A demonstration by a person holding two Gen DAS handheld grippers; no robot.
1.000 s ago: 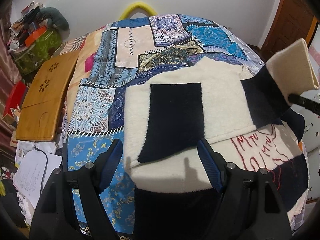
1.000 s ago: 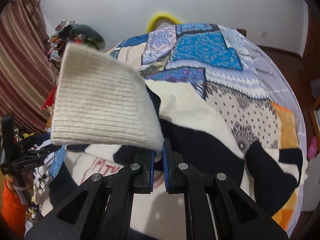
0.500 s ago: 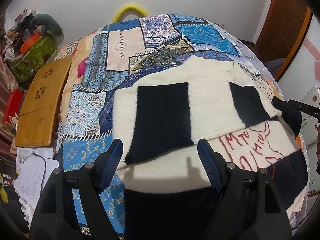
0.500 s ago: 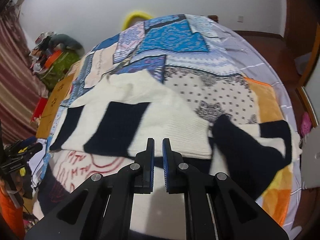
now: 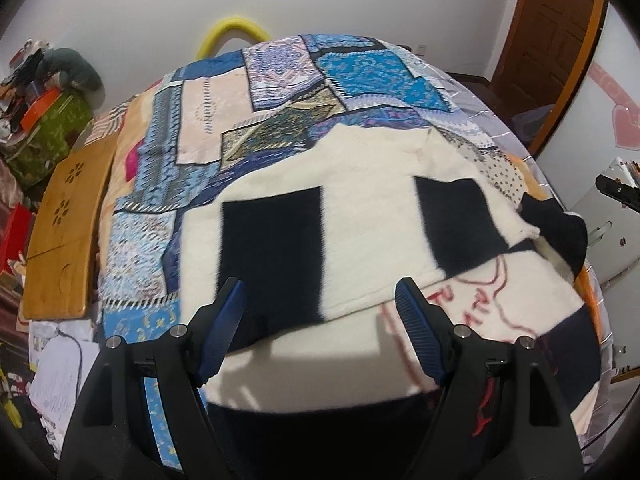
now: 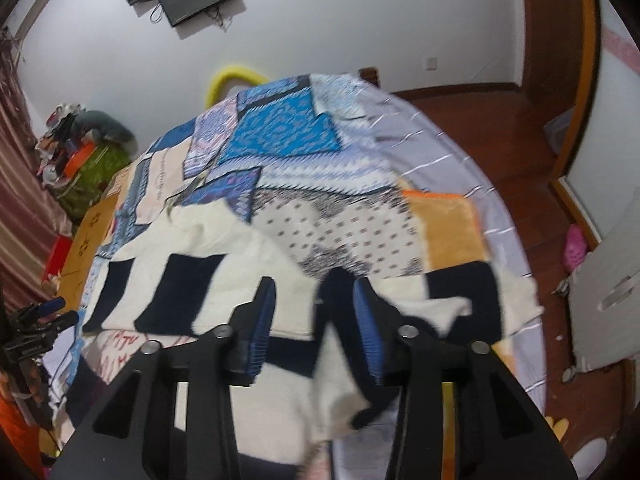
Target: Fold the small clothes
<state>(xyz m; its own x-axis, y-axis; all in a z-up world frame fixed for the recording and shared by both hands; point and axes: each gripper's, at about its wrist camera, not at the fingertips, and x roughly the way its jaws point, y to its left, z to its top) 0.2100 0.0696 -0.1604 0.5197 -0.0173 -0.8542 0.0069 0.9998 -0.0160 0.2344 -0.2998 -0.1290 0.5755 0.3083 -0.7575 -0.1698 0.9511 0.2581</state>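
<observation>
Both hand-held grippers hang over the bed: the left hand-held gripper (image 5: 320,312) gapes wide and holds nothing above the near edge of the cream-and-navy sweater (image 5: 360,216), and the right hand-held gripper (image 6: 314,320) stands parted and empty over its right sleeve (image 6: 460,300). Bare patchwork bedspread (image 5: 208,120) stretches beyond the sweater's far edge. A wooden board (image 5: 68,216) lies along the bed's left side.

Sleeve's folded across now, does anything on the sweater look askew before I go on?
Mostly tidy. The sweater's other sleeve lies unfolded, stretched sideways over the patchwork bedspread toward its edge.
</observation>
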